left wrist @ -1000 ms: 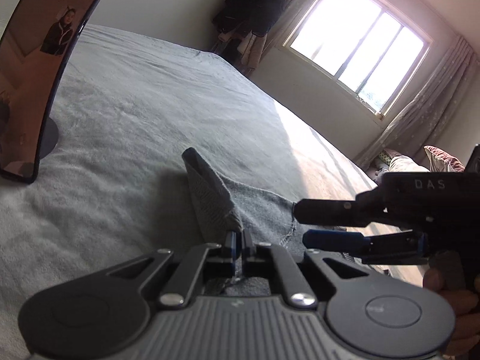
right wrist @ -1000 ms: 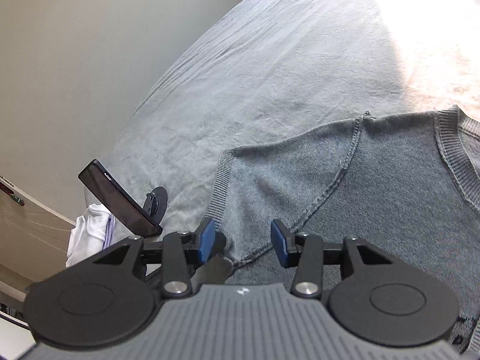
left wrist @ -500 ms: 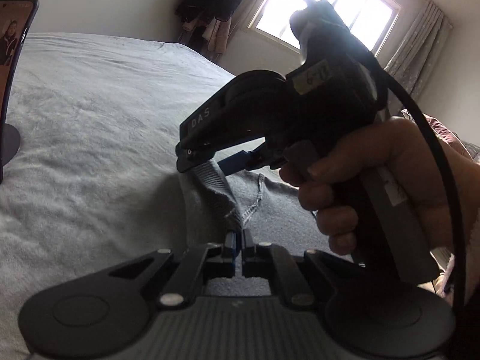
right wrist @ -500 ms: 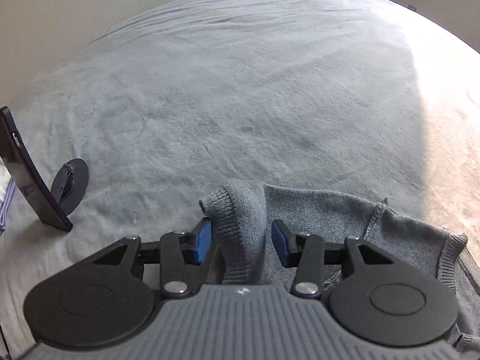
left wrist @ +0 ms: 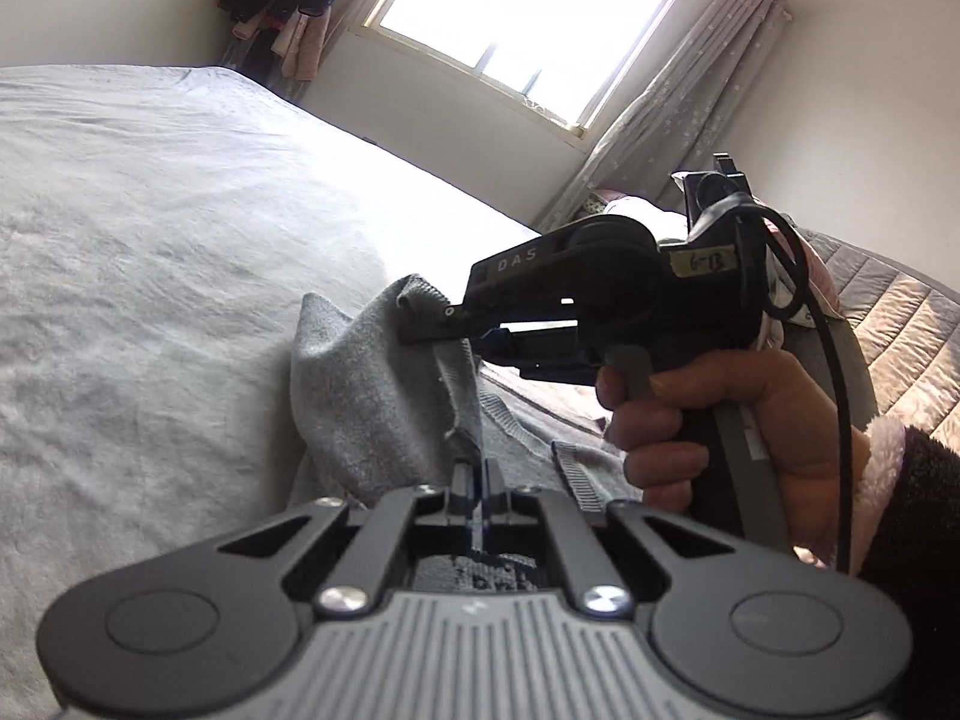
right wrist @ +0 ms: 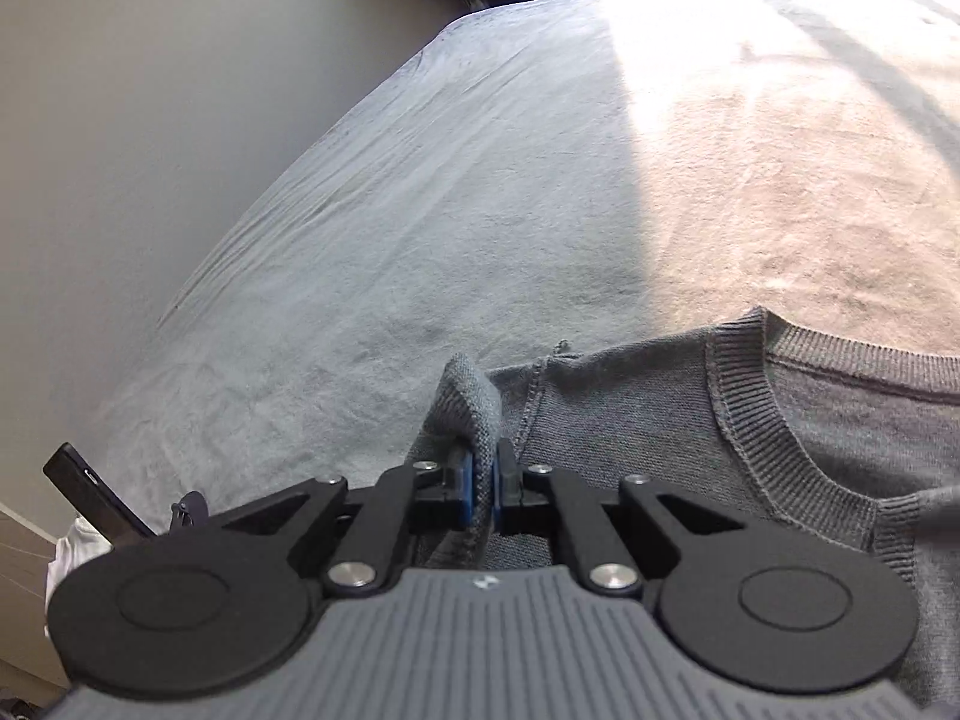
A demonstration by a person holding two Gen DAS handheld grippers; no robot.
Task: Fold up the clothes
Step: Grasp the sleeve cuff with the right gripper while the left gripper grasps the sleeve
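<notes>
A grey knit sweater [right wrist: 690, 420] lies on the grey bed [right wrist: 480, 210], its ribbed collar [right wrist: 774, 420] to the right. My right gripper [right wrist: 480, 483] is shut on the sweater's ribbed sleeve cuff and lifts a fold of it. In the left wrist view my left gripper [left wrist: 478, 483] is shut on the sweater's edge [left wrist: 372, 402], which rises in a peak. The right gripper [left wrist: 474, 333] shows there just beyond, pinching the same raised cloth, held by a hand [left wrist: 708, 420].
A phone on a stand [right wrist: 90, 495] stands at the bed's left side, with white cloth [right wrist: 72, 552] beside it. A window [left wrist: 528, 18] and curtain [left wrist: 678, 90] are beyond the bed. Quilted bedding [left wrist: 888, 324] lies at the right.
My right gripper has closed on the sleeve cuff and lifted it. The left gripper has stayed shut on the sweater, and the cloth between them has risen.
</notes>
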